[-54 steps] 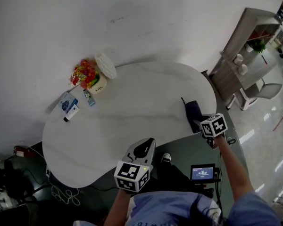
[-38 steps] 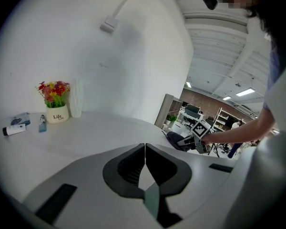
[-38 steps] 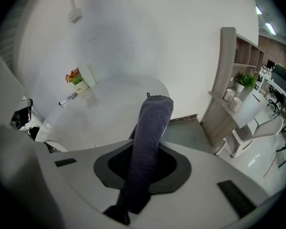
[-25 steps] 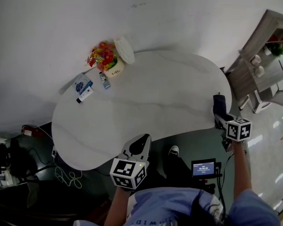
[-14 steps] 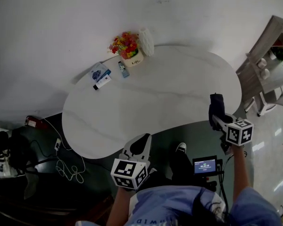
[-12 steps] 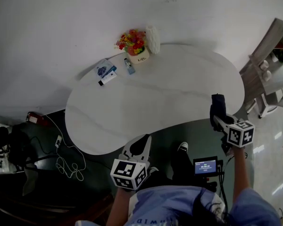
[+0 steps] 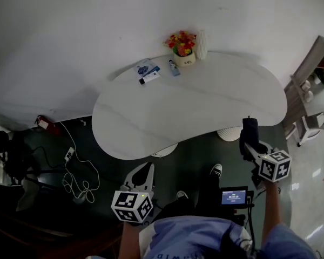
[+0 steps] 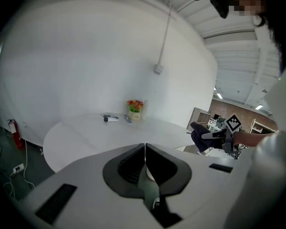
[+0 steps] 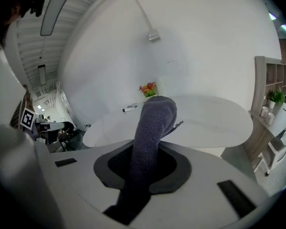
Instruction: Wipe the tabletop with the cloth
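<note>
The white oval tabletop (image 7: 194, 104) lies ahead of me, and both grippers hang short of its near edge, over the dark floor. My right gripper (image 7: 249, 143) is shut on a dark blue-grey cloth (image 7: 250, 129) that sticks up out of the jaws just off the table's right front edge. In the right gripper view the cloth (image 9: 151, 125) stands up from the gripper (image 9: 148, 151) and hides the pads. My left gripper (image 7: 144, 168) is shut with nothing in it, its jaws pressed together (image 8: 145, 148). The tabletop (image 8: 81, 130) shows beyond it.
A pot of flowers (image 7: 183, 43) with a white thing (image 7: 201, 37) beside it stands at the table's far edge, next to a blue packet (image 7: 144, 67), a tube (image 7: 150, 79) and a small bottle (image 7: 174, 68). A shelf unit (image 7: 313, 69) stands at right, cables (image 7: 75, 182) lie on the floor at left.
The table has slid away toward the top of the view. The right gripper with the cloth has left the table's edge, and both grippers now hang over the floor.
</note>
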Demonstrator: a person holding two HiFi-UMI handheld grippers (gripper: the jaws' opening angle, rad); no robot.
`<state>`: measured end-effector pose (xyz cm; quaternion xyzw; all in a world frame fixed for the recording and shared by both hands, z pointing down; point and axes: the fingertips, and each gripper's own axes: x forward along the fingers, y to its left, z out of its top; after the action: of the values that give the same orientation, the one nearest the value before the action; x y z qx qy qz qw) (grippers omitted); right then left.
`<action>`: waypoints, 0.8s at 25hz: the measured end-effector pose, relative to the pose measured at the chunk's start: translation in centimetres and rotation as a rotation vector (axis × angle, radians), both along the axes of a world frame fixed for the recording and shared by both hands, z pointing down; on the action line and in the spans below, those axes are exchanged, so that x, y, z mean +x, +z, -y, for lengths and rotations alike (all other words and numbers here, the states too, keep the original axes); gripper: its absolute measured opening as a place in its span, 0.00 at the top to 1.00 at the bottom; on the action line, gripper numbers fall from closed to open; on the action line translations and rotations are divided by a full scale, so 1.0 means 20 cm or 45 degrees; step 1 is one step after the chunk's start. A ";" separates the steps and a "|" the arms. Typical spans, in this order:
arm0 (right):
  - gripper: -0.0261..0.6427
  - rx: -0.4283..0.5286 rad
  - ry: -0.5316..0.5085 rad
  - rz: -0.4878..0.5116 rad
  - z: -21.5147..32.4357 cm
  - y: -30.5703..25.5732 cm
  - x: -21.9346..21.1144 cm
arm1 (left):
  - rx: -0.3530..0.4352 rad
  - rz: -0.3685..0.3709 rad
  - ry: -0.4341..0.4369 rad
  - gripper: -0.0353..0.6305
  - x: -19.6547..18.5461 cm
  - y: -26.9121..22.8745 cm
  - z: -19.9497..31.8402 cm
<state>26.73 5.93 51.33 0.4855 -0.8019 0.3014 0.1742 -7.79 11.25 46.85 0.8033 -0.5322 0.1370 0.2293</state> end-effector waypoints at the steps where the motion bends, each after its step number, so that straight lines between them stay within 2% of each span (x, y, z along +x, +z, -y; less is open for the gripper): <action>1: 0.86 0.011 -0.004 -0.002 -0.04 -0.01 -0.04 | 0.000 -0.009 -0.002 0.92 -0.03 0.00 -0.05; 8: 0.86 0.082 -0.036 0.010 -0.29 -0.10 -0.29 | 0.007 -0.061 0.053 0.92 -0.07 0.04 -0.29; 20: 0.86 0.157 -0.156 -0.024 -0.64 -0.22 -0.55 | 0.068 -0.083 0.137 0.92 0.01 -0.02 -0.43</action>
<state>15.78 18.74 46.90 0.4481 -0.8455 0.2358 0.1696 -7.51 19.91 46.47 0.8405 -0.4842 0.1088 0.2173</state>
